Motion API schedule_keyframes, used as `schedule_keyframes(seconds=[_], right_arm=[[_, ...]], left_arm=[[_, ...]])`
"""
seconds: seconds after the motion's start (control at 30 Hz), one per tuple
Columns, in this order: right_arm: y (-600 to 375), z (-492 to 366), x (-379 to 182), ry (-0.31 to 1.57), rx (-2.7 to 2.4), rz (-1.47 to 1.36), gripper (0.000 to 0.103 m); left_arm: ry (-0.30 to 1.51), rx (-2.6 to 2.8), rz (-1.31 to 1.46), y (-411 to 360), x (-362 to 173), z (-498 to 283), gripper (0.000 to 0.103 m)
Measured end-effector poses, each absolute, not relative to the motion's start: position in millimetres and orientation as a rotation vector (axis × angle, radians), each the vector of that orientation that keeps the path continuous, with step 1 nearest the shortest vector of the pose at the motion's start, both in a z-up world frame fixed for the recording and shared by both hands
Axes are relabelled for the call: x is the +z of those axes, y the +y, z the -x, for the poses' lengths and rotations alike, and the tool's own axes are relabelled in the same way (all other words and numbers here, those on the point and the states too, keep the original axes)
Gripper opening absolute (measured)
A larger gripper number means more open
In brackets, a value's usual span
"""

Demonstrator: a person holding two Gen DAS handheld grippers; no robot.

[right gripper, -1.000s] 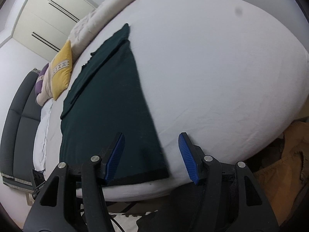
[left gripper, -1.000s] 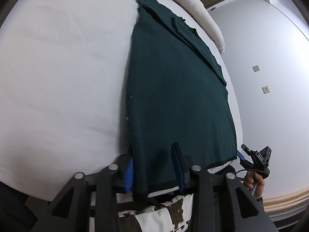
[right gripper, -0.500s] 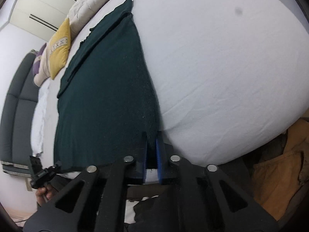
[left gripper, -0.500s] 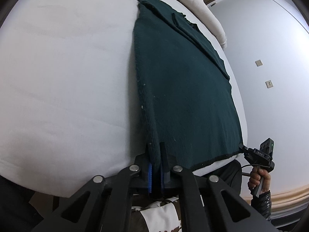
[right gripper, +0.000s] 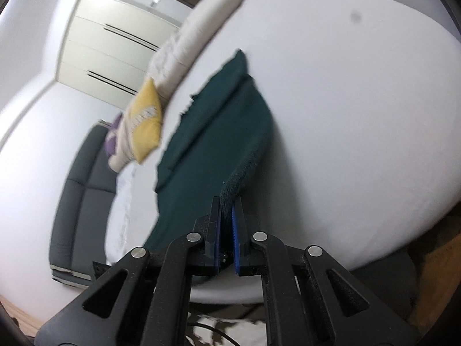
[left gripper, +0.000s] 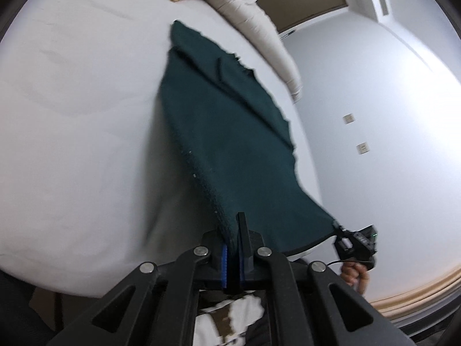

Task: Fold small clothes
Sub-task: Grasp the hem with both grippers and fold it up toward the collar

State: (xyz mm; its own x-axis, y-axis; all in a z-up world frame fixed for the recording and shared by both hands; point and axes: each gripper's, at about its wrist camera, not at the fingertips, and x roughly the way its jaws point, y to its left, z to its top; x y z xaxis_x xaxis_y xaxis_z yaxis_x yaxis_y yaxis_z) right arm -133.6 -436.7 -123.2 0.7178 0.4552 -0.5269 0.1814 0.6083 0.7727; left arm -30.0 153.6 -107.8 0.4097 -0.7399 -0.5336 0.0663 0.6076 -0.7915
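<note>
Green garment (left gripper: 230, 144) lengthwise away from grippers, near corners clamped, lifted

Between my left fingers (left gripper: 245, 230) I see the dark green garment (left gripper: 230, 132), a matt, nubbly knit with a coarse, pilled edge. My right fingers (right gripper: 214, 216) pinch the same fuzzy cloth, its thick edge rolled just ahead of them. The fingers look like matt black plastic, with ribbed blue pads (right gripper: 234, 239) (rubbery, I'd guess) and dull metal rivets (right gripper: 193, 236). Beyond the fingers, the bed (left gripper: 72, 115) wears a smooth, matt white sheet. The yellow pillow (right gripper: 145, 124) to their far left looks woven.
</note>
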Motion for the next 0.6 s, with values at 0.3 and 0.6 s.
schedule_keyframes(seconds=[0.3, 0.6], right_arm=[[-433.4, 85.7, -91.2, 0.671, 0.218, -0.994, 0.005], [-450.5, 11.5, -65.6, 0.595, 0.156, -1.015, 0.005]], left_arm=[[0.938, -0.597, 0.949, 175.9, -91.4, -6.7, 0.005], [0.857, -0.588, 1.015, 189.4, -72.2, -73.1, 0.005]])
